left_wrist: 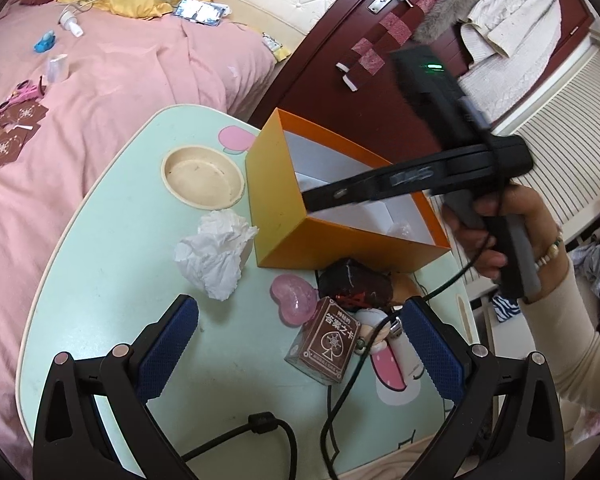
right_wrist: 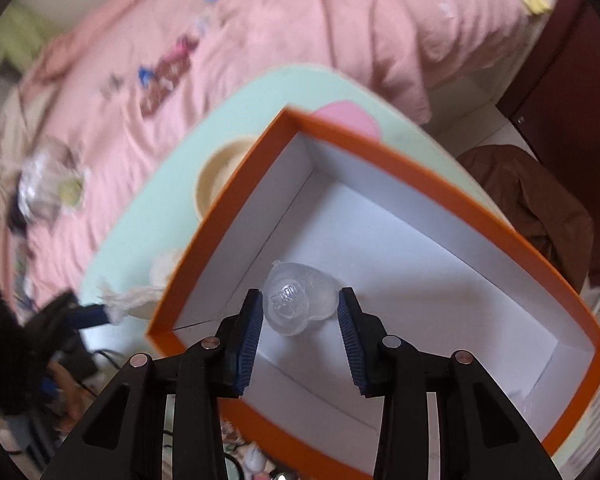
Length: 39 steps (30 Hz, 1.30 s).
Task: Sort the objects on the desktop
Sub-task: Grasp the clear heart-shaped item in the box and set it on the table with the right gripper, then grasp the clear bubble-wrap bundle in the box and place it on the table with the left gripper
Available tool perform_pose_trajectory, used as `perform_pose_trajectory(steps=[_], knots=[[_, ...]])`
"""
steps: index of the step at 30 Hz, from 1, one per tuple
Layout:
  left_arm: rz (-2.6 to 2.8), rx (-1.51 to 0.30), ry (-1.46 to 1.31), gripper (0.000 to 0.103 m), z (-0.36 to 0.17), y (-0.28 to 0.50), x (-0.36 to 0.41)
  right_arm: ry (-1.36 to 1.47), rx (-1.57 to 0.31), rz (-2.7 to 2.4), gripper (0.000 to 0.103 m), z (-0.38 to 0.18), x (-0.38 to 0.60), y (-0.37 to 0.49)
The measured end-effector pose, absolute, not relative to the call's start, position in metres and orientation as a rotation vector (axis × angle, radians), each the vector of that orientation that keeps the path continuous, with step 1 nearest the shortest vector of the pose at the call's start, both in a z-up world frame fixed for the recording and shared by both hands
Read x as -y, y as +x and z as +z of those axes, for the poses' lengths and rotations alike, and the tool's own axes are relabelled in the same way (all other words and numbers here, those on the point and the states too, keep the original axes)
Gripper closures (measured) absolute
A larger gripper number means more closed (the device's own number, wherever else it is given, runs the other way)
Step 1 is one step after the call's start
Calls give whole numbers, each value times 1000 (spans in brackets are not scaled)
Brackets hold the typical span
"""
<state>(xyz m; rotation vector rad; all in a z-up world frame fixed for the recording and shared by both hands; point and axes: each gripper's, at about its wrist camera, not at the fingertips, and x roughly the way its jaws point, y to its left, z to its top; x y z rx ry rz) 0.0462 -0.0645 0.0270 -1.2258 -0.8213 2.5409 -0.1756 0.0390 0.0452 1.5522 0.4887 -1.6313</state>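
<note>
Pink bedding (left_wrist: 112, 92) fills the left wrist view from 9 to 12 o'clock, strewn with cards and small toys; a mint-green table (left_wrist: 112, 248) lies at centre, a round cream dish (left_wrist: 202, 174) recessed in it toward 11 o'clock; an orange box (left_wrist: 278, 236) with a white inside stands open on the table just right of centre, and the right wrist view looks straight down into it; a crumpled white tissue (left_wrist: 214, 254) lies at 9 o'clock from the box, touching its wall; a brown card deck (left_wrist: 326, 344) sits at 6 o'clock from the box, with a dark crumpled wrapper (left_wrist: 356, 282) between them and a pink heart-shaped piece (left_wrist: 292, 300) just left of the deck.

The right gripper (right_wrist: 300, 320), held in a hand (left_wrist: 488, 236) at 3 o'clock of the left wrist view, reaches over the box; its blue pads stand partly apart with a clear heart-shaped piece (right_wrist: 300, 304) between them above the box floor, and motion blur leaves it unclear whether the pads touch the piece, so I cannot tell if it is gripped.

The left gripper (left_wrist: 296, 340) hovers at 6 o'clock over the table, jaws wide apart and holding nothing; the deck lies near its right pad.
</note>
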Motion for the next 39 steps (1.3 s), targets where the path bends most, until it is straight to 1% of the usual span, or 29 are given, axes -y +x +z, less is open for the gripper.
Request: perform_pose_trajectory(steps=[6, 9, 15, 19, 20, 22, 23, 24, 25, 27, 28, 29, 30, 32, 36, 39], knots=[[2527, 777, -1217, 1, 38, 40, 67, 1433, -219, -1796, 66, 100, -109, -169], [2578, 701, -1200, 1, 54, 32, 67, 1409, -110, -1866, 66, 108, -154, -147], [2554, 606, -1149, 1, 86, 4, 57, 1494, -14, -1892, 66, 64, -187, -104], [2500, 486, -1166, 2, 105, -32, 26, 1551, 51, -1907, 66, 35, -208, -76], [2485, 447, -1188, 3, 107, -42, 16, 1565, 68, -1911, 66, 28, -213, -68], [2451, 361, -1246, 13, 108, -63, -6, 1539, 80, -1943, 66, 25, -215, -66], [2422, 307, -1294, 20, 106, -75, -18, 1517, 93, -1971, 66, 23, -215, -65], [2389, 254, -1342, 23, 104, -88, -31, 1499, 107, -1999, 65, 24, -218, -65], [2335, 211, -1389, 23, 100, -101, -44, 1481, 122, -2027, 65, 24, -221, -65], [2240, 178, -1435, 24, 92, -123, -64, 1402, 193, -2104, 64, 31, -232, -61], [2198, 164, -1454, 27, 87, -134, -73, 1371, 230, -2119, 64, 33, -237, -60], [2175, 136, -1486, 40, 81, -144, -81, 1340, 266, -2134, 64, 35, -242, -58], [2151, 111, -1516, 51, 75, -153, -89, 1330, 301, -2130, 64, 35, -246, -57], [2100, 80, -1552, 53, 63, -167, -103, 1311, 369, -2120, 64, 36, -255, -56], [1975, 97, -1587, 53, 41, -181, -125, 1298, 398, -2117, 64, 35, -262, -54], [1942, 70, -1608, 53, 25, -182, -137, 1298, 417, -2111, 64, 33, -261, -53]])
